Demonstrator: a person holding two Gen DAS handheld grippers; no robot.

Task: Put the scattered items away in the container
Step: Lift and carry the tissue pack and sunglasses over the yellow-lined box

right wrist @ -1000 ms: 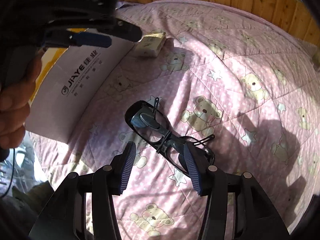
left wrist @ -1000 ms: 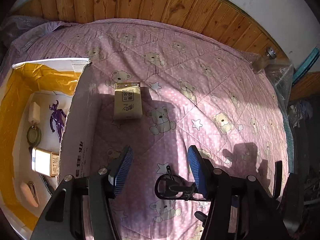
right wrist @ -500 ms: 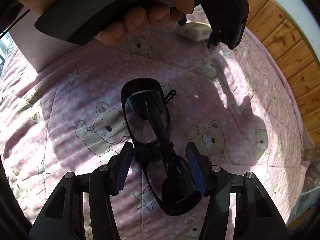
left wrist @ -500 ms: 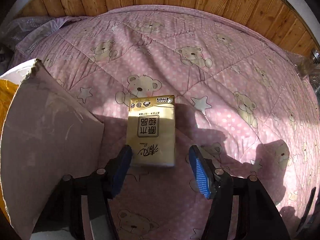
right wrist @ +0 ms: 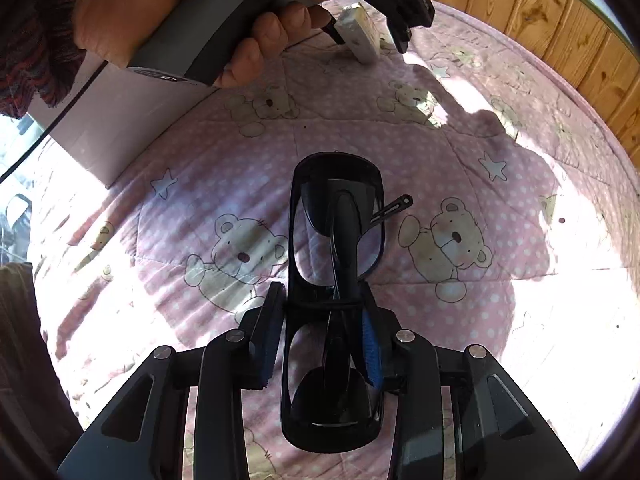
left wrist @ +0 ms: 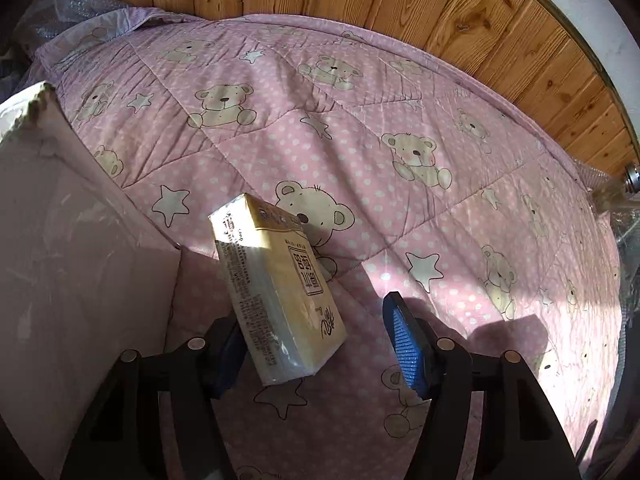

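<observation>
A yellow tissue pack (left wrist: 280, 300) stands tilted on its long edge on the pink bear quilt (left wrist: 360, 140). It leans against the left finger of my left gripper (left wrist: 316, 350), which is open; the right pad (left wrist: 404, 348) is clear of the pack. The container's white cardboard wall (left wrist: 80, 280) rises just left of it. My right gripper (right wrist: 323, 336) is shut on black glasses (right wrist: 336, 232) at the bridge, one lens sticking out ahead. The right wrist view also shows the tissue pack (right wrist: 360, 34) between the left gripper's fingers, and the box wall (right wrist: 120, 120).
A wooden panel wall (left wrist: 400, 20) borders the far side of the bed. A small capped bottle (left wrist: 632, 178) and clear plastic lie at the right edge. A person's hand (right wrist: 200, 12) holds the left gripper's handle. Open quilt spreads to the right.
My left gripper moved in around the tissue pack, which tipped from flat onto its edge. My right gripper closed on the glasses, which now point straight ahead.
</observation>
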